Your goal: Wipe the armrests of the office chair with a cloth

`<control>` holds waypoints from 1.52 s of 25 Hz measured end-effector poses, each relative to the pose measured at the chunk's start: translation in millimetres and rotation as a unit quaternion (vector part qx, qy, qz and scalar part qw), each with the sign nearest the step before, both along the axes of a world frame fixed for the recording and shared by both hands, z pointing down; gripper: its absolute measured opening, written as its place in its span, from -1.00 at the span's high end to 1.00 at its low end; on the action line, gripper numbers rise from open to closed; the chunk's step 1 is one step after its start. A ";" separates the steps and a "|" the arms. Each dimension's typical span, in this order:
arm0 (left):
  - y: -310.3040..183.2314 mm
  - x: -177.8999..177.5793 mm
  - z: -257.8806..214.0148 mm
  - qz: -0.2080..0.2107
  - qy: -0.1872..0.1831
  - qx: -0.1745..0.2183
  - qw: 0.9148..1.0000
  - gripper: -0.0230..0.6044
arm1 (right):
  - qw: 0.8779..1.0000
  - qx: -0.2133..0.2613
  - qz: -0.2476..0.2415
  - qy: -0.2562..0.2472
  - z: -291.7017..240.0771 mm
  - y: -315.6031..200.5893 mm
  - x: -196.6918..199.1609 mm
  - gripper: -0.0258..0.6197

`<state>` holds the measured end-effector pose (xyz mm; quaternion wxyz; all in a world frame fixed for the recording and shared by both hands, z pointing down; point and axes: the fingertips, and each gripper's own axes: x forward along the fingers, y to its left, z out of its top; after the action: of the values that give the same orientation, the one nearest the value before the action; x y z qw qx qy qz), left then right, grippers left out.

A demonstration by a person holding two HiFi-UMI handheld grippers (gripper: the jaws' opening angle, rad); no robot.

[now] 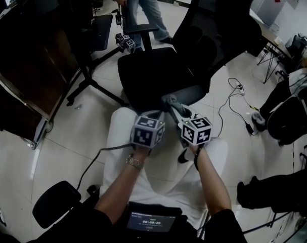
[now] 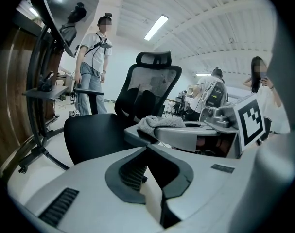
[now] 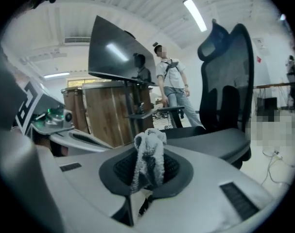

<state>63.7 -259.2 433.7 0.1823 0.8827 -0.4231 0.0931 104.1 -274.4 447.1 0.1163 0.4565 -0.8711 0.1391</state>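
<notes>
1. The right gripper (image 3: 147, 171) had its jaws closed on a grey cloth (image 3: 148, 154), which stood bunched and upright between the dark pads.
2. In the head view the cloth (image 1: 173, 104) was at the front end of the nearer armrest (image 1: 192, 92) of the black office chair (image 1: 153, 77). Whether it pressed on the armrest could not be told.
3. The left gripper (image 2: 149, 171) had its jaws together with nothing between them. It was held just beside the right gripper, on its left, low in front of the chair seat.
4. From the left gripper view, the cloth (image 2: 154, 122) showed as a soft lump at the tip of the right gripper, in front of the mesh backrest (image 2: 149, 89).
5. The chair's 2nd armrest (image 1: 141, 29) was on the far side of the seat, well apart from both grippers.
6. The person holding the grippers sat with white trousers (image 1: 118, 135) under the forearms and a watch (image 1: 134, 161) on the left wrist.
7. Another person in jeans (image 1: 143, 4) stood behind the chair, near the far armrest.
8. A dark wooden cabinet (image 1: 22, 85) stood to the left, and cables (image 1: 239, 92) trailed over the pale floor to the right of the chair.
</notes>
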 end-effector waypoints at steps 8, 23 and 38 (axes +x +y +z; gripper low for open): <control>1.9 -2.4 -3.3 0.003 -0.006 0.004 1.000 0.92 | 0.979 -0.029 0.171 0.106 -28.1 -104.8 142.5 0.78; 1.3 -15.6 5.3 -0.003 -0.014 -0.008 1.000 0.92 | 0.962 -0.117 0.095 0.229 16.9 -117.5 78.7 0.78; 7.8 -36.6 -4.0 -0.020 -0.002 -0.005 1.000 0.92 | 0.990 -0.079 -0.060 0.100 18.6 8.9 -60.7 0.79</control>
<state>27.0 -251.5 429.6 0.1874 0.8729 -0.4408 0.0928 43.4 -265.4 465.7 0.2473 0.4040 -0.8671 0.1541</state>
